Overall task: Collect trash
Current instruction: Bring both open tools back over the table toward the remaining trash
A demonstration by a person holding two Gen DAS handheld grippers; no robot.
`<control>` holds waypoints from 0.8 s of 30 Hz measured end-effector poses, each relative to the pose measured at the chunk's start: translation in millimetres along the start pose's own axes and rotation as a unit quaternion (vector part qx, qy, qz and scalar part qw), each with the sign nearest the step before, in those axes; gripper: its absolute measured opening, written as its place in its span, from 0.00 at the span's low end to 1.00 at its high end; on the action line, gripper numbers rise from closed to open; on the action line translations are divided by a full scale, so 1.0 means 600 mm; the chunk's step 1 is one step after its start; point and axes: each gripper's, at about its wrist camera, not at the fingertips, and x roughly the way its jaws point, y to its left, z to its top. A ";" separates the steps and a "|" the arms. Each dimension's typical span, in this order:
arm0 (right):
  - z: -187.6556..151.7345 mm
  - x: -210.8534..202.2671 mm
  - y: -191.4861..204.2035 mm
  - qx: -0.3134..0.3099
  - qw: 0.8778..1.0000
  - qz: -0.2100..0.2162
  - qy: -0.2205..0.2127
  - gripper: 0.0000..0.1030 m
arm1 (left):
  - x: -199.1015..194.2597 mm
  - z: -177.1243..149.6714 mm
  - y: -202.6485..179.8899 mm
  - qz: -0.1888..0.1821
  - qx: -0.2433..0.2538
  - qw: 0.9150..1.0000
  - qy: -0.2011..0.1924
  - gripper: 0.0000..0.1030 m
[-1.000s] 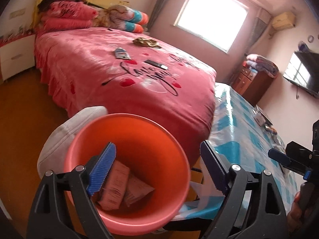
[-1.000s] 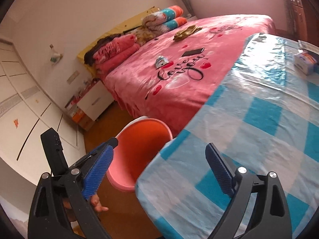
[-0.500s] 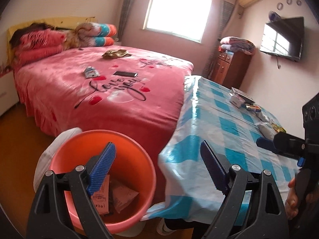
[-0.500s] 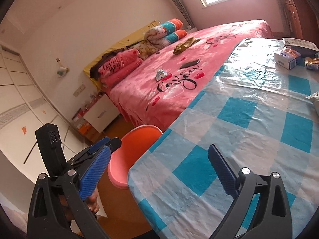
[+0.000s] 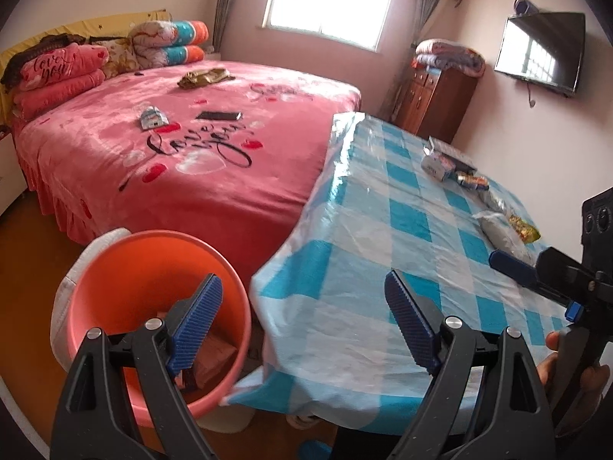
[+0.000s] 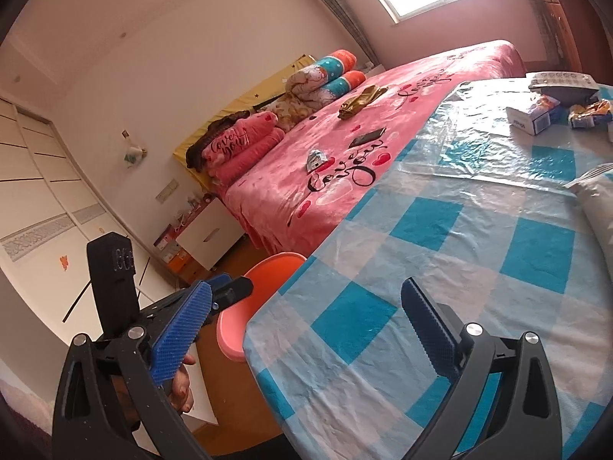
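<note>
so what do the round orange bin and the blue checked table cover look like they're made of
Round orange bin: likely moulded plastic, judging by its smooth, even wall and thin rolled rim.
Blue checked table cover: apparently thin plastic sheet or plastic-coated cloth; it is glossy, catches window glare and wrinkles crisply.

The left gripper point(image 5: 302, 326) has black triangular plastic arms with cut-out windows, silver round screws at the pivots, and blue ribbed pads point(image 5: 195, 320) on its inner faces. The right gripper point(image 6: 306, 333) is built alike, its pads point(image 6: 180, 335) finely dotted. Behind its left arm, bare fingers point(image 6: 183, 383) show; raised lettering on the black block above them is too blurred to read.
</note>
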 end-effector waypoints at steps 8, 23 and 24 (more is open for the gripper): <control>0.001 -0.028 -0.029 0.016 1.000 -0.003 -0.007 0.95 | 0.016 0.002 -0.050 -0.012 0.020 1.000 0.021 0.85; 0.010 -0.093 -0.062 0.013 0.998 -0.044 -0.035 0.95 | 0.039 0.006 -0.136 -0.032 0.047 0.997 0.049 0.85; 0.010 -0.098 -0.066 0.016 0.998 -0.046 -0.038 0.95 | 0.042 0.006 -0.140 -0.033 0.046 0.997 0.051 0.85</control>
